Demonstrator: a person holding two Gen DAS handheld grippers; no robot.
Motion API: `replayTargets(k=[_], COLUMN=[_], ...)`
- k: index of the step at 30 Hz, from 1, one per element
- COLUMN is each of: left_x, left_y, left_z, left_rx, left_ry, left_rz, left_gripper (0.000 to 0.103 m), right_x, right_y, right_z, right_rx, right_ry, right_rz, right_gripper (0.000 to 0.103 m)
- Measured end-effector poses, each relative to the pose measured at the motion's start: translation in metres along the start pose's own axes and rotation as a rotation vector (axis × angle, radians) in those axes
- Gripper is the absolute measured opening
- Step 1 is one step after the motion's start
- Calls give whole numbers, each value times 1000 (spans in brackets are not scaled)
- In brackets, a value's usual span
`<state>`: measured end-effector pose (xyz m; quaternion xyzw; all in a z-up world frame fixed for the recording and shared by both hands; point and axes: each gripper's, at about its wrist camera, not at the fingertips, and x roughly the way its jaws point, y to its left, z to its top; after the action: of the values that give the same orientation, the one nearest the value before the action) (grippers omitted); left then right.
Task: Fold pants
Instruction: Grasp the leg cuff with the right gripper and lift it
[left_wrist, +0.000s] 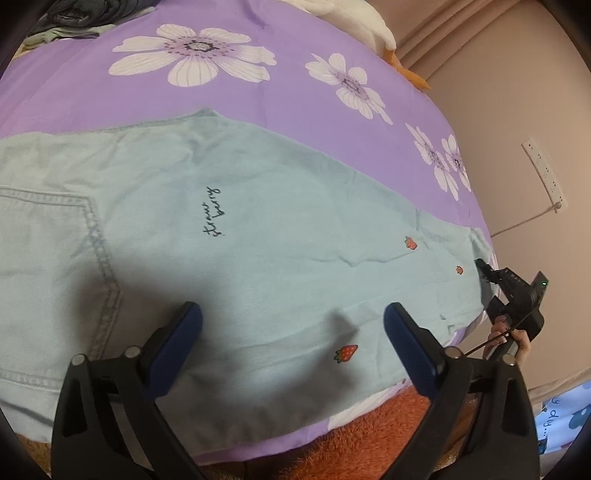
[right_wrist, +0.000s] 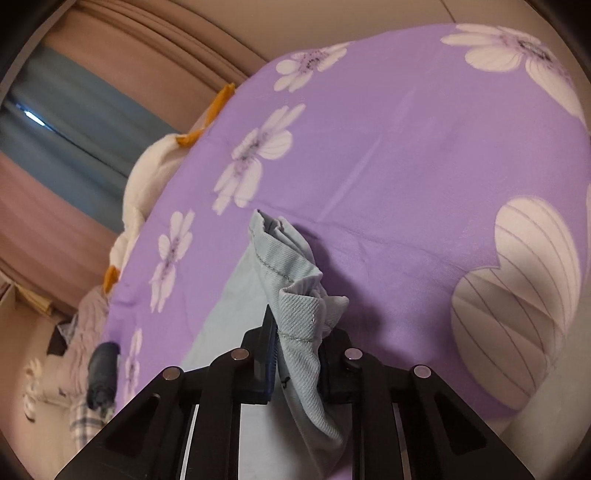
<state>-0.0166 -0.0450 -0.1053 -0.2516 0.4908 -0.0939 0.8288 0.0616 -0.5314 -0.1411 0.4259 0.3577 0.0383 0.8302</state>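
Pale denim pants (left_wrist: 229, 236) lie flat on the purple flowered bedsheet (left_wrist: 258, 96).
The left tongs (left_wrist: 293, 325) hover spread wide over the strawberry-print leg; farther off, the right tongs (right_wrist: 295, 354) pinch the leg's bunched hem (right_wrist: 291, 273).

The pants (left_wrist: 229, 236) are lying flat on the bedspread (left_wrist: 258, 96). The left gripper (left_wrist: 291, 332) is hovering above their near edge, fingers spread. The right gripper (right_wrist: 295, 354) is pinching the hem (right_wrist: 295, 295) at their far end.
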Motion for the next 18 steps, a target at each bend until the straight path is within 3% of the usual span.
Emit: replayTargets(k=[4,9,18], left_x=[-24,-50,-71], left_y=[-7,4,21], left_z=[1,3,-2], left_rx=[55,-1,-40], left_ry=[-74,-129,-173], left_rz=[27,-20,6], left_gripper=[97,98,98], right_x=[-23,-49,-41], right_y=[36,99,189], right_z=[3,-3,-59], right_rx=[-99,-237,-469], right_ry=[-64,-97,-39], right_rz=[2,93,172], right_gripper=[19,19,19])
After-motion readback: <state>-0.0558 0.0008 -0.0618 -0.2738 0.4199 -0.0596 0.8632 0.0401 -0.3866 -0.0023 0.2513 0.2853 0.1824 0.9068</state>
